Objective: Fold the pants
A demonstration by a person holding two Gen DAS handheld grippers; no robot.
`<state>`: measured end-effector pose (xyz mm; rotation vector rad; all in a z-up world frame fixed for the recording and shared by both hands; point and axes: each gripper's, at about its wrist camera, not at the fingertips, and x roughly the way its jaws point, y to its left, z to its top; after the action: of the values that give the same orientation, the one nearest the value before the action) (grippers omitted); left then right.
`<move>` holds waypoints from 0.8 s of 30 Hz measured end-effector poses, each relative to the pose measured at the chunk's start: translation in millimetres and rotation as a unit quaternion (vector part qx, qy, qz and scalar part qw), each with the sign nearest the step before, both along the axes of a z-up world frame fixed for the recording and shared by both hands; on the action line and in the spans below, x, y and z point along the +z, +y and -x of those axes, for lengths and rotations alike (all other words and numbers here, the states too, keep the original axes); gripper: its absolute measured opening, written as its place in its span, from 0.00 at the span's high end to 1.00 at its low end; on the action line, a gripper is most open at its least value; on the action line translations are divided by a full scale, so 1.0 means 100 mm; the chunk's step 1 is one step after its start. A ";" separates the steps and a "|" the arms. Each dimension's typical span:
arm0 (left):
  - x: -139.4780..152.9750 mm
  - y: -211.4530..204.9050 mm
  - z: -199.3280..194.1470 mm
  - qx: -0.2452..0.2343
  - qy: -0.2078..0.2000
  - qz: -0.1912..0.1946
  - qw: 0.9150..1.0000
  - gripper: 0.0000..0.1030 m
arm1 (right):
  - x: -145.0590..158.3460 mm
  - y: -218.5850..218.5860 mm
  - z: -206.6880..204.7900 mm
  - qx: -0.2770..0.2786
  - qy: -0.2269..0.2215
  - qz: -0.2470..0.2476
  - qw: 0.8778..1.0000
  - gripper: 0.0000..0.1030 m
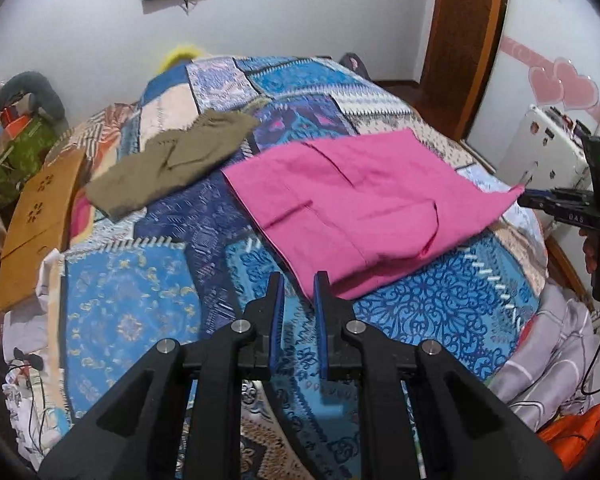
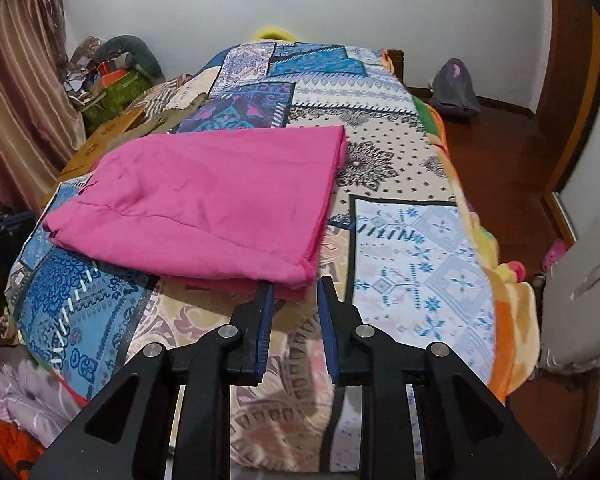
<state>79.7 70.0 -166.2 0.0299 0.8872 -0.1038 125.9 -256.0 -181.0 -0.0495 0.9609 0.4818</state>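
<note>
Pink pants (image 1: 364, 204) lie folded flat on the patchwork bedspread (image 1: 140, 312); they also show in the right wrist view (image 2: 220, 204). My left gripper (image 1: 298, 284) is open and empty, its fingertips just short of the pants' near left corner. My right gripper (image 2: 296, 290) is open at the pants' near right corner, the cloth edge reaching between its fingertips. In the left wrist view the right gripper (image 1: 528, 198) shows at the far right, at the pants' corner.
Folded olive-brown pants (image 1: 172, 160) lie further up the bed to the left. A cardboard piece (image 1: 40, 216) leans at the bed's left edge. Clutter piles up at the left (image 1: 16, 128). A wooden floor (image 2: 500, 168) and a backpack (image 2: 454, 88) are at the right.
</note>
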 end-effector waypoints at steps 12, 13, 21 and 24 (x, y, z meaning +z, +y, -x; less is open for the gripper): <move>0.08 -0.34 -0.41 -0.021 0.003 0.041 0.999 0.82 | 0.33 0.46 -0.11 0.029 -0.046 -0.076 0.996 0.70; 0.04 -0.39 -0.44 -0.024 0.007 0.043 0.999 0.82 | 0.27 0.55 -0.12 0.036 -0.041 -0.077 0.996 0.70; -0.37 -0.54 -0.51 -0.031 0.042 0.038 0.998 0.82 | -0.27 0.90 -0.17 0.071 0.021 -0.062 0.995 0.69; -0.38 -0.51 -0.44 -0.036 0.035 0.027 0.998 0.80 | -0.27 0.79 -0.16 0.069 0.027 -0.060 0.995 0.67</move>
<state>124.1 19.4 -203.9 0.0078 0.9533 -0.1979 141.8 -176.9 -207.9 0.0049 0.9836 0.6711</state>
